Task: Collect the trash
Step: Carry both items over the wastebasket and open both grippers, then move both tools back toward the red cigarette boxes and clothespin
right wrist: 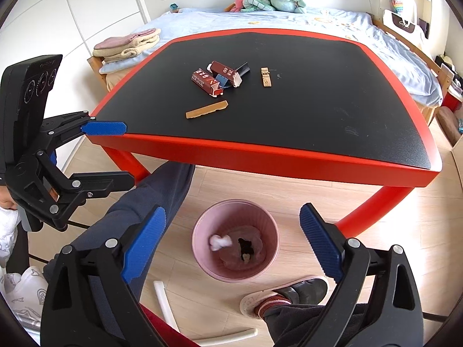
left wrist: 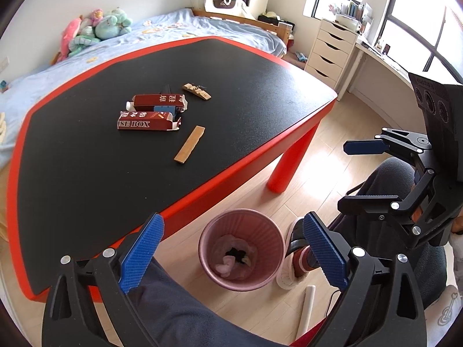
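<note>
Left gripper (left wrist: pixel 231 263) released, jaws spread wide, nothing between the ribbed blue pads (left wrist: pixel 139 257); held low over the floor, directly above the pink bin (left wrist: pixel 272 274). Right gripper (right wrist: pixel 233 256) likewise released and empty, poised over the same bin (right wrist: pixel 202 257) from the other side. Both apparently parked at the drop point, so probably between deposits (a judgement only).

Bin on the floor just off the near edge of the worktop (right wrist: pixel 289 150), beside its red leg: pink, round, tapered, vertically fluted walls. Contents: pale crumpled wad (right wrist: pixel 220 242), small dark scrap (right wrist: pixel 246 245).

Remaining trash on the worktop, grouped near the centre, well back from the near edge:
- two maroon cartons (left wrist: pixel 150 114), printed card, rectangular, end flaps open, lying flat and touching, one nearer the far edge;
- blue item wedged between them, identity unclear;
- flat tan strip (left wrist: pixel 189 144), long and thin, lying alone nearer the near edge;
- small tan piece with dark markings (left wrist: pixel 196 91), apart, toward the far edge.

Worktop surface matte black, fine-grained, with a smooth red border; likely good friction against sliding. Flat strip judged hardest to pinch; cartons light, crushable.
</note>
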Demonstrator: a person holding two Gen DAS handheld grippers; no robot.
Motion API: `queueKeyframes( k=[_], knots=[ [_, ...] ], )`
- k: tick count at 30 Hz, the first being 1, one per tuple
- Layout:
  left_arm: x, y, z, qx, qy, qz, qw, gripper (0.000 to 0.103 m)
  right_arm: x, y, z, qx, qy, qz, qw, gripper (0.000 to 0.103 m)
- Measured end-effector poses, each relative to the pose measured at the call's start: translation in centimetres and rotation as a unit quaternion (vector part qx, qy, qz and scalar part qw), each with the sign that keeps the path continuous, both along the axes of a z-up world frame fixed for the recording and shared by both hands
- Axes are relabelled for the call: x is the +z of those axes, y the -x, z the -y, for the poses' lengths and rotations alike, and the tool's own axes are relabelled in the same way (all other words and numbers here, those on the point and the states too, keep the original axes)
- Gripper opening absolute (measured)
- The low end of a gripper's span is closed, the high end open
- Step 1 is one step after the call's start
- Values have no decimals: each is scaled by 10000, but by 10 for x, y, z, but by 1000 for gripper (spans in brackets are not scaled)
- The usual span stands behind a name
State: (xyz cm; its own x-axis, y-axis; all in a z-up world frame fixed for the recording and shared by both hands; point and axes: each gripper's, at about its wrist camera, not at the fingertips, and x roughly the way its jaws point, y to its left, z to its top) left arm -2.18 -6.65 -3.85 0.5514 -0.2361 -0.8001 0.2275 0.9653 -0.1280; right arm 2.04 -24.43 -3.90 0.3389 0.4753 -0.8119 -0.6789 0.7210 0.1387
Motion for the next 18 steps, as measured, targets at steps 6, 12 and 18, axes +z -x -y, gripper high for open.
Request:
queueKeyframes(
  k=[6, 12, 18],
  knots=[
    [0, 0, -4, 63, -49, 3, 10000, 95, -1, -1, 0, -10, -21, -9, 10000, 96],
    [1, 0, -8, 111, -48, 15, 9999, 95, 0, -1, 1, -32, -37, -7, 10000, 98],
    [1, -1, -12, 179, -30, 10, 9998, 95, 0, -3, 0, -43, -78, -27, 10000, 99]
  ],
)
